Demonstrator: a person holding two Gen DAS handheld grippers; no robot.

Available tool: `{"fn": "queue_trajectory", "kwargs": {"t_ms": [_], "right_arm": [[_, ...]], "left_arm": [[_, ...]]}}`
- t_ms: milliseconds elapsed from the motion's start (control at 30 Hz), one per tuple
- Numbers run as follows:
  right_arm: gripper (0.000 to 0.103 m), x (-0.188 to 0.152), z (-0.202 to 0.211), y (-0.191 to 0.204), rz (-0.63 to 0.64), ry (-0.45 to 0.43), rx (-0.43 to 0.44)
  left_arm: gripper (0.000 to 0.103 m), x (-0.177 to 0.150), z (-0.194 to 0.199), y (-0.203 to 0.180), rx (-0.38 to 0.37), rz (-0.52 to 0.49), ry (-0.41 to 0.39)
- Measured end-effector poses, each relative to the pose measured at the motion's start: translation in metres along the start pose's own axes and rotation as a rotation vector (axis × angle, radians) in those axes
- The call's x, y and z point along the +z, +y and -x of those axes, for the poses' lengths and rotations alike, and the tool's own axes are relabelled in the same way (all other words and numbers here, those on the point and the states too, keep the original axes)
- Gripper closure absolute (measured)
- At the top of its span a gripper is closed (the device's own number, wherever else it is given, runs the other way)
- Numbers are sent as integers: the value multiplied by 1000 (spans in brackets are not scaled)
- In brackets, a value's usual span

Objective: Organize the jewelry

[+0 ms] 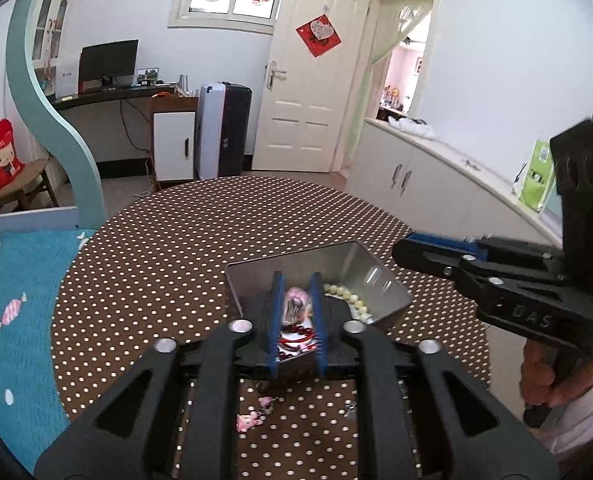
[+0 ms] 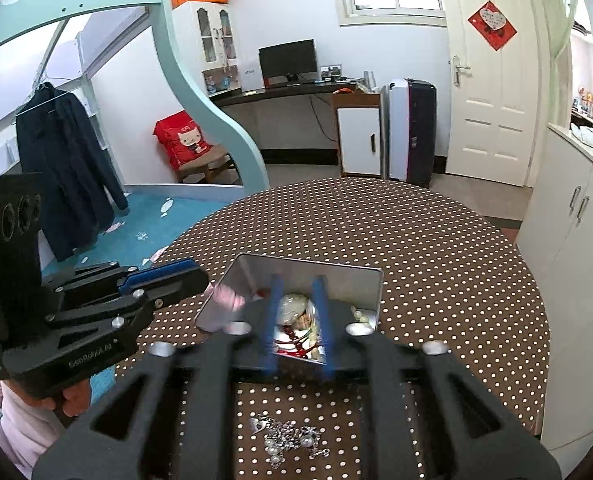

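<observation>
Left wrist view showed the left tool (image 1: 296, 280) above a metal tin (image 1: 392, 292) on the polka-dot worktop (image 1: 168, 264), its blue pads apart with nothing pressed between them. Inside the tin lay a pearl bracelet (image 1: 354, 300), a red bead string (image 1: 296, 338) and a pink trinket (image 1: 296, 300). Right wrist view had the right tool (image 2: 298, 282) likewise parted over the tin (image 2: 356, 284), while a silver chain with pearls (image 2: 292, 438) lay on the worktop (image 2: 436, 240) nearer the camera. Pink charms (image 1: 250, 420) sat outside the tin.
</observation>
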State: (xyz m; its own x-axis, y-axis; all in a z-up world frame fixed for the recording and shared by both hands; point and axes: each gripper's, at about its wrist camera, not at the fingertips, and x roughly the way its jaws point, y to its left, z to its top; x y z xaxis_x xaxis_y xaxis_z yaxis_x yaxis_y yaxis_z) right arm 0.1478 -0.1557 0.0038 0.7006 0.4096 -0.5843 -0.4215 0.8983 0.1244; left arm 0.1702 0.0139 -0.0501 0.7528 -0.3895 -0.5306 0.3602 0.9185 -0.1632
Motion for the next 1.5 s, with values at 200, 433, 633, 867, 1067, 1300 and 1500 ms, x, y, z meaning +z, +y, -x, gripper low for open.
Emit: {"fn": "queue_trajectory", "kwargs": {"t_ms": [200,433,633,867,1067,1300,1500], "right_arm": [[63,-1,3,-5,0,5,-23],[60,-10,8,-10,-14,19,-51],[57,-27,12,-10,-24,42,-78],[56,-55,13,-11,-50,89,-82],[56,-78,12,0,-41,127,-44],[56,-93,8,12,-34,162,-8],[56,-98,9,21,-16,177,6]], "left_arm": [[68,-4,-3,6,14,22,5],[68,-14,3,16,22,42,20],[67,-29,8,21,37,50,40],[59,-58,13,31,69,71,81],[53,-82,8,35,93,56,128],[51,-102,-8,30,86,-6,185],[76,-112,-22,25,118,-76,211]]}}
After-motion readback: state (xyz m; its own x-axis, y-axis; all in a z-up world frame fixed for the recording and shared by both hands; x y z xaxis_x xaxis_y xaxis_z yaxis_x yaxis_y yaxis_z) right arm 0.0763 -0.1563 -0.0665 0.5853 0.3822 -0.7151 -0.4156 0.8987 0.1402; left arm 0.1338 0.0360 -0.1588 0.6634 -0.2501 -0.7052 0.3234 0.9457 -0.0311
